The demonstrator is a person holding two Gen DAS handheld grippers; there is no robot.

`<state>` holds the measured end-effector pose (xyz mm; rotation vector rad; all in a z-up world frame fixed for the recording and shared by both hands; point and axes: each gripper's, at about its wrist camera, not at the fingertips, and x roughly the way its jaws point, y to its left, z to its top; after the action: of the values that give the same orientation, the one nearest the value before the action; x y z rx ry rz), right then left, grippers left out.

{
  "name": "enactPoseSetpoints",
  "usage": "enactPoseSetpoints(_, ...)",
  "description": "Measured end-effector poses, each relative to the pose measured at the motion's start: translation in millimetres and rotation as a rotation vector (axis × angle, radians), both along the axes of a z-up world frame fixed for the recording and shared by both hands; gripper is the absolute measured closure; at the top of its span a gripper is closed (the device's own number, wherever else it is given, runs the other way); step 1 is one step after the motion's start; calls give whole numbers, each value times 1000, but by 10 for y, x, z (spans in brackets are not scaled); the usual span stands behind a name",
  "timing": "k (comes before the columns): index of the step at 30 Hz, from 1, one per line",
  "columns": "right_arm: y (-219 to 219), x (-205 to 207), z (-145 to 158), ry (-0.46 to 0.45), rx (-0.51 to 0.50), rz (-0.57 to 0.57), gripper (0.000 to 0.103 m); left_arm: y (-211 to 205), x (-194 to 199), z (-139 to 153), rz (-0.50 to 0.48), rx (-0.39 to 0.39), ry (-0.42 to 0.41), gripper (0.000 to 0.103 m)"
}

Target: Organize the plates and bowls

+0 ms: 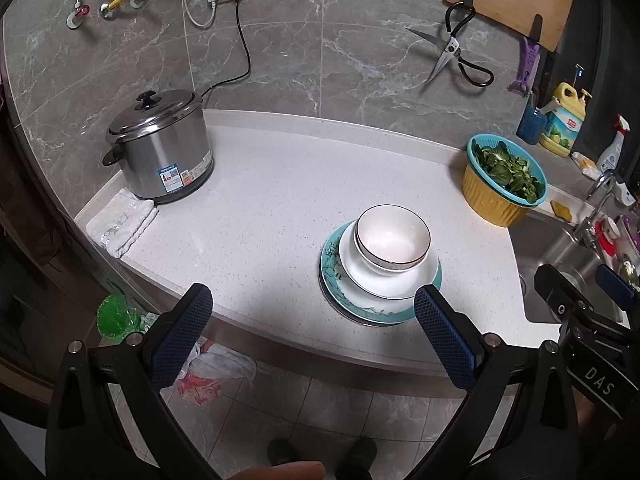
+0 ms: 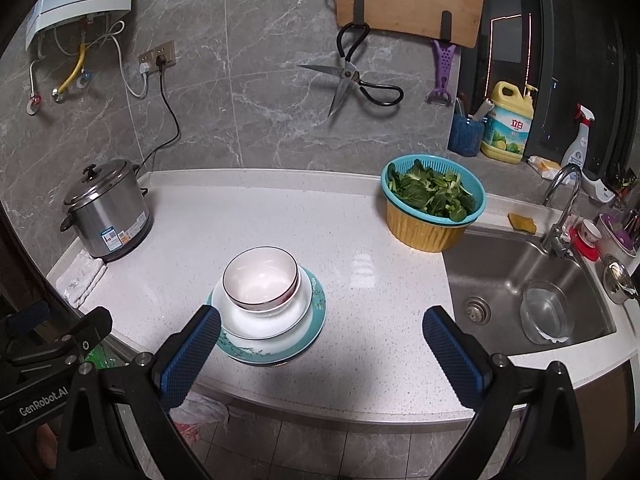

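Hovering spread wide and empty, left gripper (image 1: 313, 312) and right gripper (image 2: 321, 330) should approach the stacked bowl (image 2: 261, 282) squarely, gripping its rim gently.

White bowl (image 1: 393, 239) atop white plate (image 1: 390, 276) atop teal plate (image 1: 352, 300) — left gripper (image 1: 312, 312) fingers (image 1: 444, 336) spread, empty.

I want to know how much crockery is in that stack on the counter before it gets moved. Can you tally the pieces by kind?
Bowls: 2, the white bowl with a dark rim nested in a second bowl of which only the edge shows
White plates: 1, white plate
Teal patterned plates: 1, teal plate
Total: 4 pieces that can be told apart; a dark edge beneath may be another.
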<state>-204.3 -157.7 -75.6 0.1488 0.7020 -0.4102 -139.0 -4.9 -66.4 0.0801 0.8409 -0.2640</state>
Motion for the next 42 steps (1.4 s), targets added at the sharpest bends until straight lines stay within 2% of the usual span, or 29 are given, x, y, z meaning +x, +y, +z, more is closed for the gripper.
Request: enactPoseSetpoints(42,-26,-20,-20,10,6,2,0,-8,-10,-85,-23,16,13,0)
